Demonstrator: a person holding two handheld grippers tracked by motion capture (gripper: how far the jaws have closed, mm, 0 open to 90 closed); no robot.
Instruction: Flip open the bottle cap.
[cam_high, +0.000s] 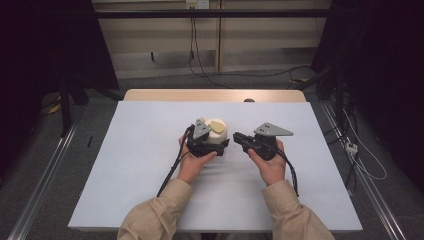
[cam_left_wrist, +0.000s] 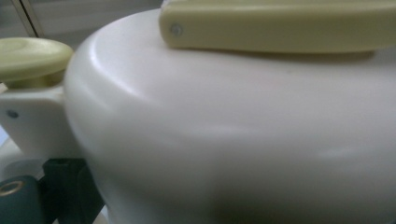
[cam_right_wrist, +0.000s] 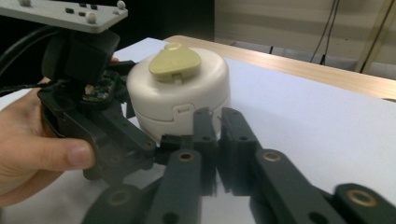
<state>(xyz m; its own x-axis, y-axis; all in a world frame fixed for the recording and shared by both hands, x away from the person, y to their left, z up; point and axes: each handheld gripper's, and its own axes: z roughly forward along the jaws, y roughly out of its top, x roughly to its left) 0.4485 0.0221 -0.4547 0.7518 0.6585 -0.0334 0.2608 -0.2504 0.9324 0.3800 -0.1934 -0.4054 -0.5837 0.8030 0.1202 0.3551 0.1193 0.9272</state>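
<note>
Beside the round white container, on the person's left of it, the left gripper presses close against the container's body; its jaws reach around the lower wall, so it looks clamped on, though the far jaw is hidden. Just on the other side, the right gripper has its jaws nearly together with nothing between them, tips almost touching the container's base. A pale yellow teardrop-shaped lid sits flat on top of the container, closed. The container stands near the middle of the white table.

I judge the work to be early: the container is steadied, the lid not yet lifted, and opening it remains. I count one container, one lid, two grippers, two hands.
</note>
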